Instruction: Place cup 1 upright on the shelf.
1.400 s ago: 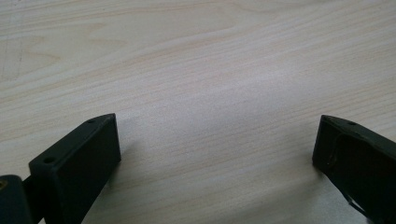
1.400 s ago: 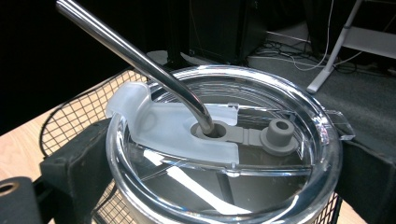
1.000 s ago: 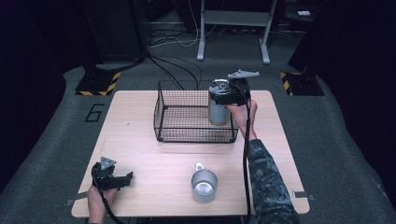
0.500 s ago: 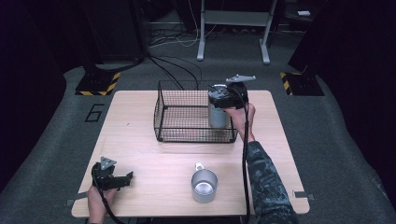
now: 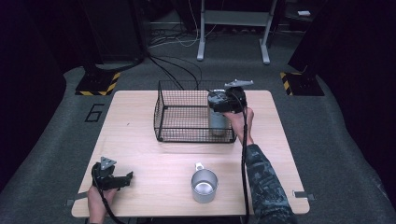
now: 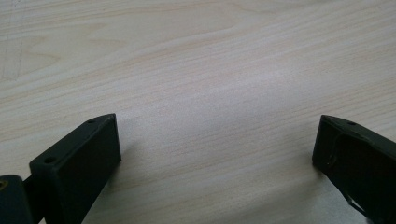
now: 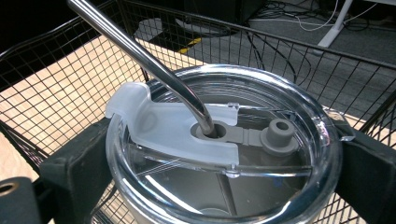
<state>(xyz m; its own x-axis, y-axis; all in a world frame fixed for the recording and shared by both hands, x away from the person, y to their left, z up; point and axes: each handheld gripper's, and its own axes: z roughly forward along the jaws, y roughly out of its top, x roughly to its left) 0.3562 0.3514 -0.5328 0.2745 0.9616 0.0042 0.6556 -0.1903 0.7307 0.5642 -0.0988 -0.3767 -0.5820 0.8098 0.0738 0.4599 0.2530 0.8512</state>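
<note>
Wood table (image 5: 140,116) w/ wire basket (image 5: 182,116), steel mug (image 5: 204,185)

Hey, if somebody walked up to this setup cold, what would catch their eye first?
Probably the steel tumbler with its clear lid and metal straw, gripped by the right hand-held gripper and held inside the wire basket at its right end. Next, the metal mug standing alone near the table's front edge, and the left hand-held gripper resting open at the front left.
</note>
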